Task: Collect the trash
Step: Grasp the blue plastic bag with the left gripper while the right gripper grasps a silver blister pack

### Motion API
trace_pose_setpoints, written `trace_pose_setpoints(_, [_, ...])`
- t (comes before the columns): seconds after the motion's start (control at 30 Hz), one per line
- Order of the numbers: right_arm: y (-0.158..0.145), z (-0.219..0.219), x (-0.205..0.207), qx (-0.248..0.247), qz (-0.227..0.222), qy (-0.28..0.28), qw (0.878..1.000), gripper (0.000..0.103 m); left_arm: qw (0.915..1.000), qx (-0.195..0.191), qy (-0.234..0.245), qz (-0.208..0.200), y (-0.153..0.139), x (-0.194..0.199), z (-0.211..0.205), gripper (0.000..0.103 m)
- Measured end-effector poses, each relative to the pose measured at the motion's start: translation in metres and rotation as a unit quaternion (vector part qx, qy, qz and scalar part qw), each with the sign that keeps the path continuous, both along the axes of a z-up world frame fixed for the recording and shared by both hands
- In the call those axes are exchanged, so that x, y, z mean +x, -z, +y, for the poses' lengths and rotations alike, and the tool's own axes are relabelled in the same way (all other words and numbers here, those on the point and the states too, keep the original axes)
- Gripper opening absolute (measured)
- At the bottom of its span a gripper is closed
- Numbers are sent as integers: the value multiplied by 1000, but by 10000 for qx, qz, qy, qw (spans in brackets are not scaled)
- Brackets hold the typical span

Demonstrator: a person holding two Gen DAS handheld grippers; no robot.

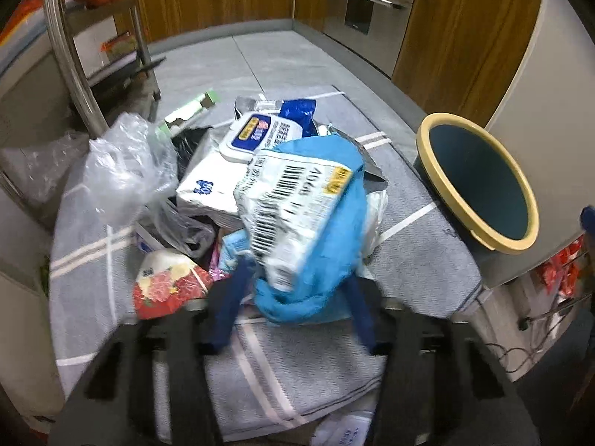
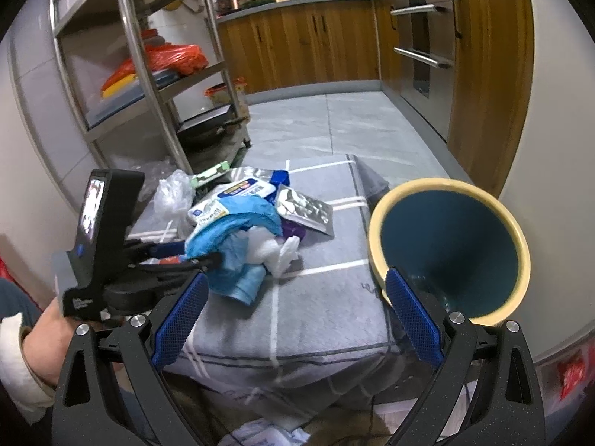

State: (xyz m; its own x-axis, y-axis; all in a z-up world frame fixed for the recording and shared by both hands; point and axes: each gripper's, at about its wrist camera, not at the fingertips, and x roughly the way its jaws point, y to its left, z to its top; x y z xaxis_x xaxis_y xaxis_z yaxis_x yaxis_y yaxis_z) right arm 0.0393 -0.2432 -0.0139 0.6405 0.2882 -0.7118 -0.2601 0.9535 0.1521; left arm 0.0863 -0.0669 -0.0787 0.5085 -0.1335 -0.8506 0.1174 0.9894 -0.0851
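Gripping a blue plastic mailer bag (image 1: 327, 200) near the trash pile, the left gripper (image 1: 293, 297) clamps it; right gripper (image 2: 297, 312) jaws stand open beside the bin (image 2: 450, 249).

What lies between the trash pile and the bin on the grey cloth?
Only bare grey cloth separates the trash pile from the bin; the right wrist view shows it best.

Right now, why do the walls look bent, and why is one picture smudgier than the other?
Both views come through fisheye lenses, so the cabinets and the shelf rack bow outward. The left wrist view is smeared by motion: the blue bag and the left gripper blur. The right wrist view is sharper; the bin and right gripper read crisply. Dark corners frame both.
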Motion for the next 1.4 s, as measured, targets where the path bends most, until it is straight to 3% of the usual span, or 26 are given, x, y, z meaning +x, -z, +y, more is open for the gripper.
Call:
trace_pose_setpoints(0.13, [6, -3, 5, 83, 156, 64, 9998, 96, 9998, -193, -45, -51, -10, -3, 10, 29])
trace_pose_setpoints(0.43, [18, 15, 24, 271, 386, -99, 9988, 95, 9941, -832, -411, -555, -56, -10, 50, 28])
trace_pose_setpoints(0.6, [33, 21, 57, 503, 628, 51, 9967, 95, 9892, -1002, -759, -756, -77, -12, 75, 28])
trace_pose_setpoints(0.8, [57, 31, 110, 526, 905, 275, 9941, 94, 9870, -1122, -900, -713, -74, -11, 83, 28])
trace_pose_setpoints(0.93, [83, 45, 138, -17, 1013, 285, 9945, 88, 9865, -1135, -957, -696, -67, -11, 92, 28])
trace_pose_setpoints(1.07, [108, 62, 153, -864, 976, 99, 9914, 79, 9854, -1217, -1029, -593, -60, -9, 98, 28])
trace_pose_setpoints(1.27, [118, 90, 163, -1662, 428, -369, 9845, 72, 9845, -1296, -1078, -473, -51, -3, 98, 28])
trace_pose_setpoints(1.33, [119, 96, 162, -1828, 245, -534, 9814, 60, 9847, -1301, -1072, -448, -49, -2, 97, 28])
trace_pose_setpoints(1.4, [119, 100, 160, -1931, 173, -609, 9791, 42, 9846, -1316, -1070, -419, -48, 0, 96, 28])
